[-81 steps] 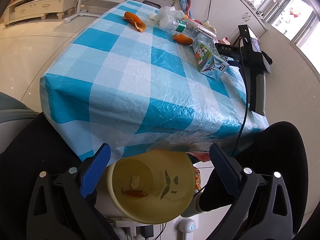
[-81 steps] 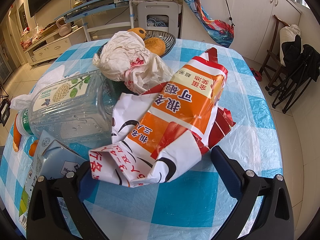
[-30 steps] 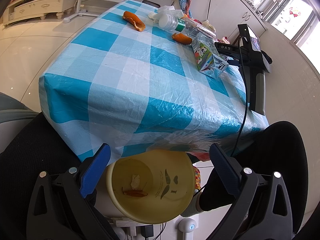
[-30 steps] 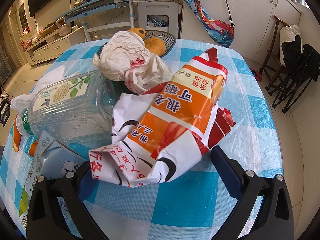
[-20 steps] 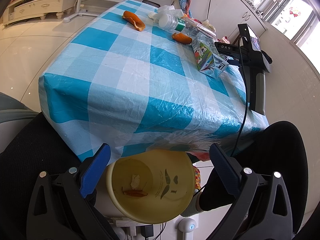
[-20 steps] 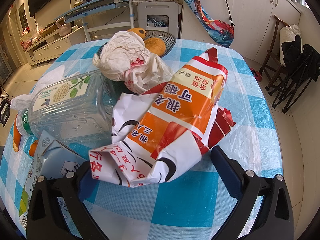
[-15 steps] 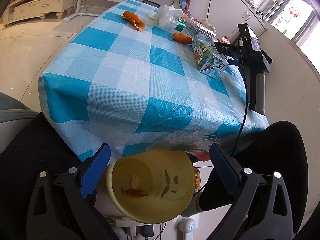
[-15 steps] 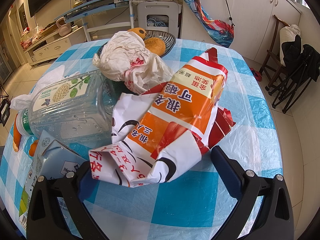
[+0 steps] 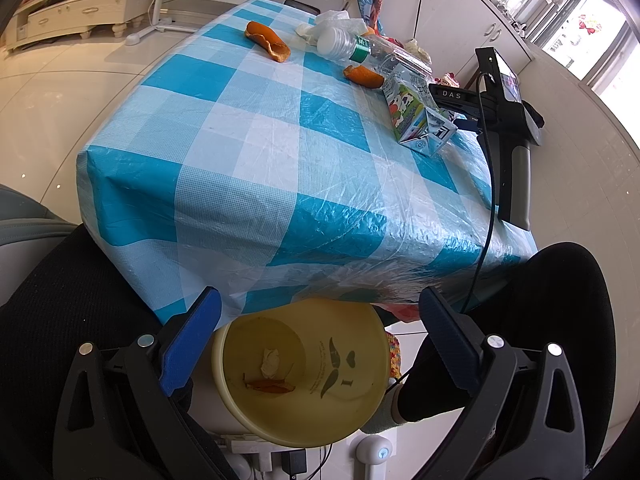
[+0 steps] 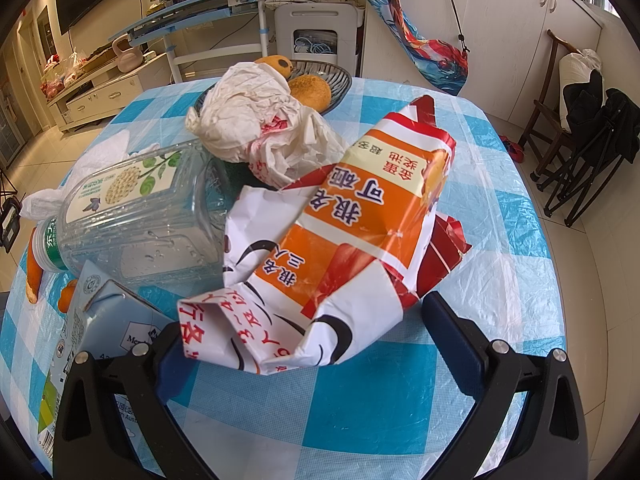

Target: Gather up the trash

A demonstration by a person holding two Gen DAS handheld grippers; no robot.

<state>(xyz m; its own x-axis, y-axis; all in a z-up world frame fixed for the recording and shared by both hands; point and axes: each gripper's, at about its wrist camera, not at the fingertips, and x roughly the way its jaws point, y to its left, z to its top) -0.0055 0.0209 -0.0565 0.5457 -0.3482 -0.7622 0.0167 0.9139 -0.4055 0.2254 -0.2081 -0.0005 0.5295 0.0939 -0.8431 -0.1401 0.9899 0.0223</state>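
Note:
My left gripper [image 9: 320, 340] is open and held low over a yellow bin [image 9: 304, 368] under the table edge; a tissue wad and an orange peel lie in the bin. On the blue checked table [image 9: 256, 128] lie orange peels [image 9: 267, 40], a clear plastic bottle [image 9: 360, 50] and a milk carton [image 9: 416, 118]. My right gripper [image 10: 316, 340] is open, with an orange and white snack bag [image 10: 340, 240] lying between its fingers, untouched by them. Beside the bag are the bottle [image 10: 132, 216], a crumpled white wrapper [image 10: 260, 128] and the carton [image 10: 96, 332].
A bowl with buns [image 10: 320, 80] sits behind the wrapper. The other gripper's handle [image 9: 512, 128] shows at the table's right edge. A person's dark-clad legs [image 9: 560, 312] flank the bin. A power strip [image 9: 264, 452] lies on the floor. Chairs [image 10: 580, 128] stand at right.

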